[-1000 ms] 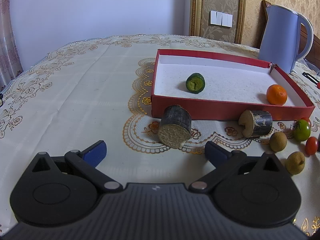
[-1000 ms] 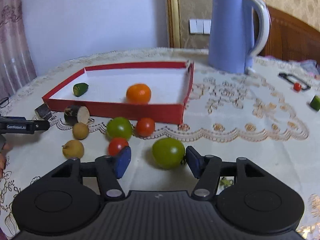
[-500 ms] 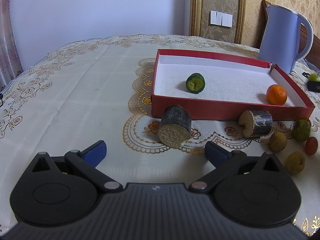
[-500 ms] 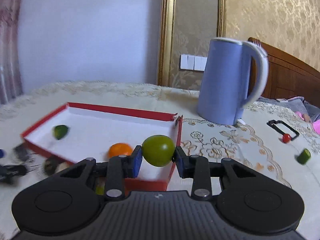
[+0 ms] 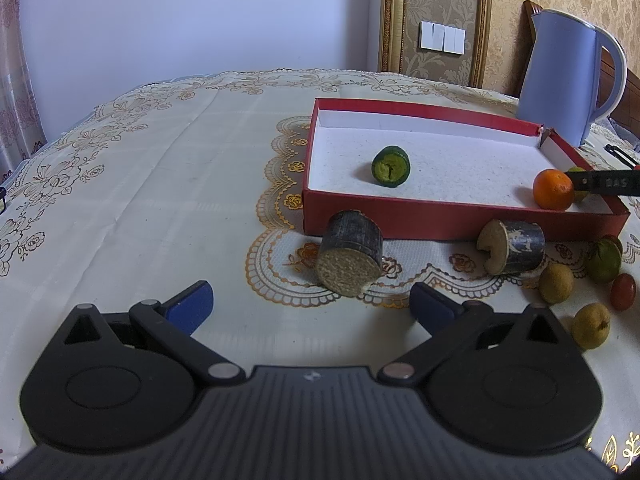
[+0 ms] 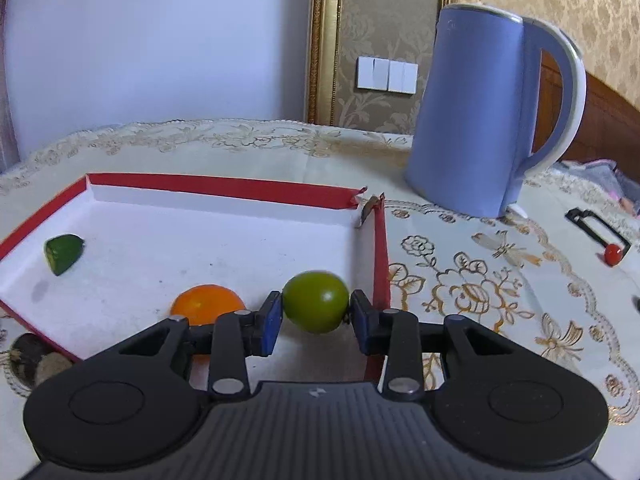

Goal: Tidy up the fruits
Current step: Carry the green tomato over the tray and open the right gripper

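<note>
Right gripper (image 6: 316, 322) clamped on a green tomato (image 6: 315, 301), blue pads pressed to both its sides, held above the near right corner of the red box (image 6: 224, 186). Inside the box: an orange (image 6: 208, 303) just left of the tomato, and a green cucumber piece (image 6: 64, 252) far off by the left wall. Behind the box, to the right, a blue kettle (image 6: 484, 116) upright on the patterned tablecloth (image 6: 472, 280). Farther right, a small red tomato (image 6: 612, 255) beside a black clip.

Left gripper (image 5: 310, 308) low over the cloth, fingers wide apart, nothing between them. Just ahead, 2 dark sugarcane pieces lying on their sides in front of the box: 1 near its left corner (image 5: 352, 252), 1 toward the right (image 5: 514, 246). Right of those, loose on the cloth, 2 brownish longans (image 5: 556, 282), a greenish tomato (image 5: 604, 261) and a red one (image 5: 623, 291).
</note>
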A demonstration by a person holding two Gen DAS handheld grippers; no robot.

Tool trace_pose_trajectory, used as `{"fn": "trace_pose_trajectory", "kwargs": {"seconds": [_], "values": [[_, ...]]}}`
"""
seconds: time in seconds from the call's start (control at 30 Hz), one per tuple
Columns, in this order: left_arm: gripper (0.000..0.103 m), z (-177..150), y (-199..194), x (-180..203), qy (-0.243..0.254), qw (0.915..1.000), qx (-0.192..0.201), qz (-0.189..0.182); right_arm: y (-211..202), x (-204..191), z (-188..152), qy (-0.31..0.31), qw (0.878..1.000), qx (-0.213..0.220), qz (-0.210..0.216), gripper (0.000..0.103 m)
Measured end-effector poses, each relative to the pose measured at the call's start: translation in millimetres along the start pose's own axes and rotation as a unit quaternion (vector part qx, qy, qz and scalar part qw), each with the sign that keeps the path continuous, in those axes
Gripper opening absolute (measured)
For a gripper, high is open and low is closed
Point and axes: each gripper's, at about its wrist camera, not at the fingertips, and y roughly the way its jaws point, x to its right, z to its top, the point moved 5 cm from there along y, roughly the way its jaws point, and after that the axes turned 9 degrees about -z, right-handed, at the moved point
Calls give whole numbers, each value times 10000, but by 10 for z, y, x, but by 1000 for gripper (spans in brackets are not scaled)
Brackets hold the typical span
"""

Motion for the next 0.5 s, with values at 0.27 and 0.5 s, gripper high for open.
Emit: {"fn": "trace_pose_trajectory", "kwargs": {"seconds": [0.27, 0.5], "values": [[103, 1, -2, 6, 0, 10000, 0, 1, -599, 201, -161, 221, 9982, 556, -18, 82], [103, -2, -1, 7, 0, 10000, 0, 0, -985, 466, -582, 205, 9968, 705, -321, 83]]}}
